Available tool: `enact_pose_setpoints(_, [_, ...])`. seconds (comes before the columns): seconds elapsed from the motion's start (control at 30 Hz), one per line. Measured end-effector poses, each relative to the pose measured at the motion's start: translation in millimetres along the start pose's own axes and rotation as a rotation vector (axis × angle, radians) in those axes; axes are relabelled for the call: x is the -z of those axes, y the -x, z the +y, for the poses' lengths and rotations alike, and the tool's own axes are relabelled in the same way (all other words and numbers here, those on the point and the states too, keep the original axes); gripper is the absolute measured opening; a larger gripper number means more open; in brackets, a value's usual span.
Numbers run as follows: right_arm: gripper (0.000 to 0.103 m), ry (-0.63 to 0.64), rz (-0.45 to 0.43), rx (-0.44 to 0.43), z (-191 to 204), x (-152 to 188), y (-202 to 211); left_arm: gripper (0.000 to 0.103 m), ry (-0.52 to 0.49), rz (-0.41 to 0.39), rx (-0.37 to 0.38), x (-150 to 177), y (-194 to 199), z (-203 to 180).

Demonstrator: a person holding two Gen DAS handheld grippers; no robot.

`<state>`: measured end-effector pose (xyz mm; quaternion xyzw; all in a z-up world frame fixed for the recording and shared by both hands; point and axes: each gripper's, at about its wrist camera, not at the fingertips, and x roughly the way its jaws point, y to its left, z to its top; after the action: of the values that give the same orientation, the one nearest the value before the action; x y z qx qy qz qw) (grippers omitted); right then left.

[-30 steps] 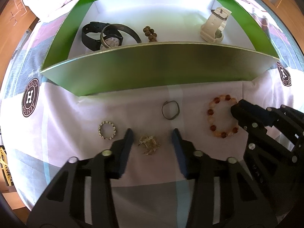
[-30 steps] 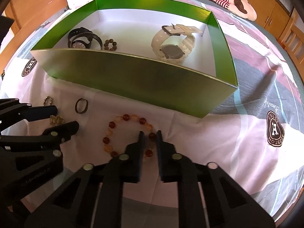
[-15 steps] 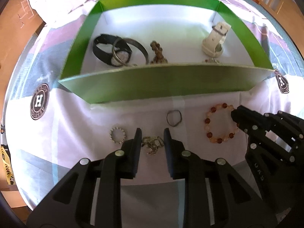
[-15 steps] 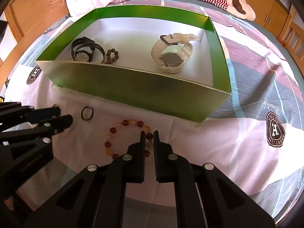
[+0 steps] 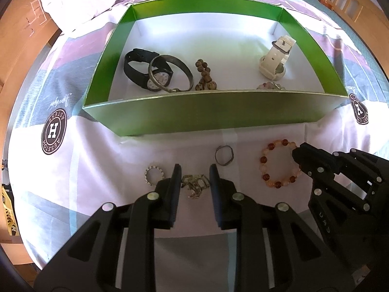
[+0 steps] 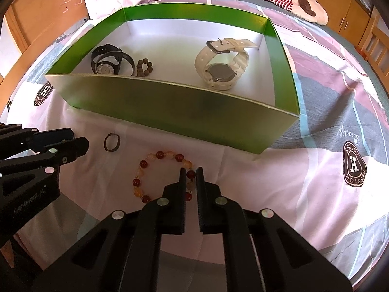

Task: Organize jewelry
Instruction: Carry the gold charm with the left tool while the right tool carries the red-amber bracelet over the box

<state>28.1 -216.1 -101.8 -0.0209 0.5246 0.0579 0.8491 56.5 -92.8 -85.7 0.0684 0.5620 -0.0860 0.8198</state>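
Items outside the box, read from the left in the left wrist view.

1. Beaded ring (image 5: 154, 175): lying flat on the bedsheet (image 5: 97, 170), just left of the left gripper (image 5: 195, 177), untouched.

2. Gold chain piece (image 5: 195, 185): sitting between the left gripper's jaws, which have just been closing around it. The jaws are standing narrowed on either side of the tangle, and the pads appear to be meeting its edges, so this reads as a grip being taken. The tangle is lying directly ahead of the tongs, long axis roughly across the gap. The left hand is the nearer one.

3. Thin metal ring (image 5: 224, 155): resting just beyond the left gripper's right finger, free.

4. Amber bead bracelet (image 5: 279, 163): lying flat as an open loop. The right gripper (image 6: 189, 174) is pinching its near-right arc, jaws almost together with a bead between the pads. The loop is spreading away to the left of the tongs.

5. Green box (image 5: 218, 112): standing just beyond all four items, already holding a black watch (image 5: 143, 68), a bangle (image 5: 170, 73), wooden beads (image 5: 204, 75) and a white watch (image 5: 274, 58). Both held pieces are needing to clear the near wall.

Writing: round sheet badges are showing a large "H" with lettering like "AESSTOH"; script nearby is unreadable. The left gripper's body, in the right wrist view, is bearing "GenRobot.AI".
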Motion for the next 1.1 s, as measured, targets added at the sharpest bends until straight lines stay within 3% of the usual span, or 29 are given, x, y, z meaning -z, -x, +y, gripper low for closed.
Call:
enact_pose_setpoints(0.2, [0.008,-0.016,-0.061,-0.041,-2.0,-3.0,19.9,0.024,0.005,-0.038,-0.017,-0.7,12.3,2.5])
enact_pose_setpoints(0.3, [0.008,-0.012,-0.151,-0.072,-1.9,-5.7,41.9,0.024,0.0,-0.092,-0.036,-2.2,27.7,3.9])
enact_pose_setpoints(0.47, [0.008,-0.003,-0.337,-0.108,-3.1,-2.7,76.8,0.024,0.027,-0.183,-0.003,-4.9,57.1,14.6])
enact_pose_setpoints(0.57, [0.008,-0.021,-0.384,-0.139,-6.5,-5.0,84.5,0.024,0.066,-0.229,0.021,-10.3,72.0,27.0])
enact_pose_setpoints(0.7, [0.008,-0.041,-0.399,-0.154,-10.5,-9.8,86.0,0.023,0.126,-0.251,0.056,-18.1,80.8,44.4])
enact_pose_setpoints(1.1, [0.008,-0.024,-0.312,-0.112,-6.5,-6.6,68.7,0.024,0.155,-0.324,0.004,-21.7,90.2,43.5])
